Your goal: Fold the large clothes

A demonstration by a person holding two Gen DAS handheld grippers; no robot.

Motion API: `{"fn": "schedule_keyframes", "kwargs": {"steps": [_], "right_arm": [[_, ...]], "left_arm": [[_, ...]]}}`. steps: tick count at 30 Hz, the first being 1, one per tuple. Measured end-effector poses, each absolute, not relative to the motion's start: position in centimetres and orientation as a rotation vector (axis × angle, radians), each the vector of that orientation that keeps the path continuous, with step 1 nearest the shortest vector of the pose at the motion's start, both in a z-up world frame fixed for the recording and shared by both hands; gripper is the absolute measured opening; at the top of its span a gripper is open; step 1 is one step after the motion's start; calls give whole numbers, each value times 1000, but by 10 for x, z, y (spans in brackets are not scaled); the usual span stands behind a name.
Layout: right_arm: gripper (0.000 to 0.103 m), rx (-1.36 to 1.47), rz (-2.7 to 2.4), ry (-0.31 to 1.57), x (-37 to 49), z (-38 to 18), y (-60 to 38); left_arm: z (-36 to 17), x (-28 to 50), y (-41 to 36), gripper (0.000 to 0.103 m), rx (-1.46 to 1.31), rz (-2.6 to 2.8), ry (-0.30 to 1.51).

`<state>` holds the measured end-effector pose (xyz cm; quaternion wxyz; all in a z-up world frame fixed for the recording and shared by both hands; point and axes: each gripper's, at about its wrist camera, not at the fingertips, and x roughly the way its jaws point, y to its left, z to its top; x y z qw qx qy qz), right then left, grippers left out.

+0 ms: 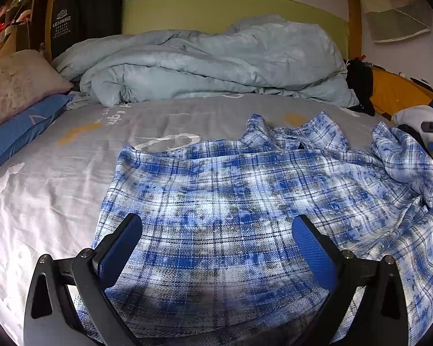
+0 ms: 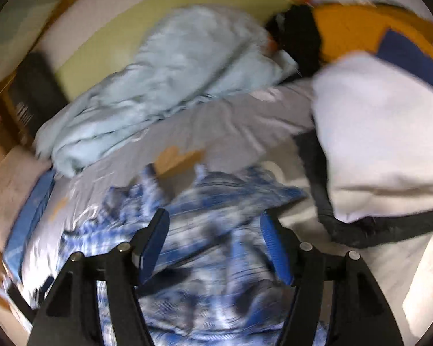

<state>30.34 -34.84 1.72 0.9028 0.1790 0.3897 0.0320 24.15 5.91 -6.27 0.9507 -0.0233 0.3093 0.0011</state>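
Your blue plaid shirt (image 1: 245, 201) lies spread on the gray bed sheet (image 1: 57, 178) — flat near you, bunched up on the right. Your left gripper (image 1: 216, 227) hangs over it, fingers wide apart, holding nothing. Your right gripper (image 2: 215, 230) is spread open too — its picture is blurry. A light blue blanket (image 1: 205, 63) sits behind.

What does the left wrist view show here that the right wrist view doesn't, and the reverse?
Only the left wrist view shows the plaid shirt sharply, spread mostly flat, its right side bunched, and a clear box on the wall. Only the right wrist view, motion-blurred, shows a large white garment lying to the shirt's right. Both share the grey bedsheet, the light blue duvet, and open grippers, left gripper and right gripper, above the shirt.
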Motion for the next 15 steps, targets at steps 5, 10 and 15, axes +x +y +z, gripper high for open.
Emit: {"fn": "schedule_keyframes", "kwargs": {"steps": [5, 10, 15], "right_arm": [[67, 534, -20, 896, 321, -15, -376], [67, 638, -34, 842, 323, -20, -384], [56, 565, -8, 802, 338, -26, -370]], "left_arm": [[-63, 242, 60, 103, -49, 2, 632], [-63, 243, 60, 103, -51, -1, 637], [-64, 243, 60, 103, -55, -1, 640]]}}
